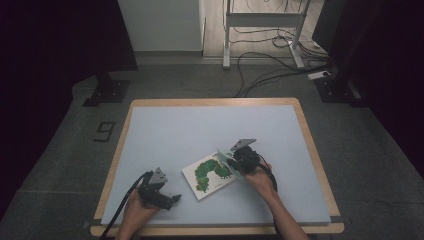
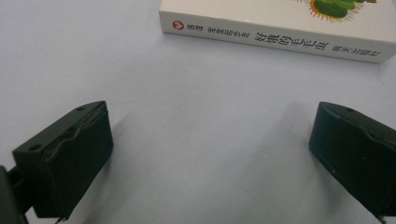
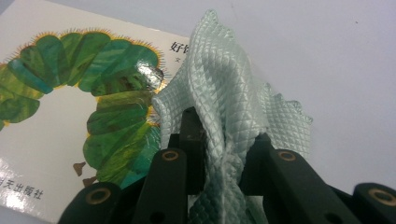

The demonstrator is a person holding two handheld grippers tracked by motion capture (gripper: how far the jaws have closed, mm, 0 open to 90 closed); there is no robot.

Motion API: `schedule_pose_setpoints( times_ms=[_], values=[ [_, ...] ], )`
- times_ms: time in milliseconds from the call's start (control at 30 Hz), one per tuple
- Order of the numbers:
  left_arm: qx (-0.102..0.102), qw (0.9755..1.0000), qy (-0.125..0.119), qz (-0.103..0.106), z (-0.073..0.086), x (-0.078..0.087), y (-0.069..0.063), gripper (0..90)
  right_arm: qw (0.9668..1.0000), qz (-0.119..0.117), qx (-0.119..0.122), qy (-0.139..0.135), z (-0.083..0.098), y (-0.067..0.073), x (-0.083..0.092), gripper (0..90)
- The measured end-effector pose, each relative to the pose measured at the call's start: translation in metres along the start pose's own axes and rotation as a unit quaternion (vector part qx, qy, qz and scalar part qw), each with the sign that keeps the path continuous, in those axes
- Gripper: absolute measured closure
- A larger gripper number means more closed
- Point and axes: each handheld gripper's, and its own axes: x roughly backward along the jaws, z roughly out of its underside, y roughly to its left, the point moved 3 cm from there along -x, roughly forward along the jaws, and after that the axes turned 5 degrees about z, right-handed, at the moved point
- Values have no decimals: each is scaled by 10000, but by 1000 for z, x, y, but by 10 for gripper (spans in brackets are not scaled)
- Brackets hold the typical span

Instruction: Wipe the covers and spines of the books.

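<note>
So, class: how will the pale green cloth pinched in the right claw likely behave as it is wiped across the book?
The cloth looks floppy: it bunches and folds in the right claw. Probably light. Its quilted weave may slide easily on the glossy book.

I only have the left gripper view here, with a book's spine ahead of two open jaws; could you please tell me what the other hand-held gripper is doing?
Observer: The right hand-held gripper is shut on a pale green quilted cloth, which rises bunched from between its jaws.
Operator: Thank you. Where is that cloth relative to the book?
Observer: In the high view it sits at the book's right end, over the cover's edge.
Operator: What is on the cover, please?
Observer: A big green caterpillar drawn across a white cover.
Operator: And where is my own gripper on the table?
Observer: The left hand-held gripper sits near the front edge of the table, left of the book and apart from it.
</note>
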Motion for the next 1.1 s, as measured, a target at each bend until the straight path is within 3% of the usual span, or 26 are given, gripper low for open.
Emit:
schedule_pose_setpoints(
  times_ms=[467, 800, 1100],
  values=[
    [0, 10000, -1, 2, 0, 0, 0, 0, 9996, 285, -41, 16, -7, -9, -8, 746],
    [-8, 10000, 6, 5, 0, 0, 0, 0, 9994, 276, -190, 4, -19, -15, -20, 746],
    [-4, 10000, 6, 9, 0, 0, 0, 0, 9995, 269, -137, 3, -29, -17, -28, 747]
  ],
)
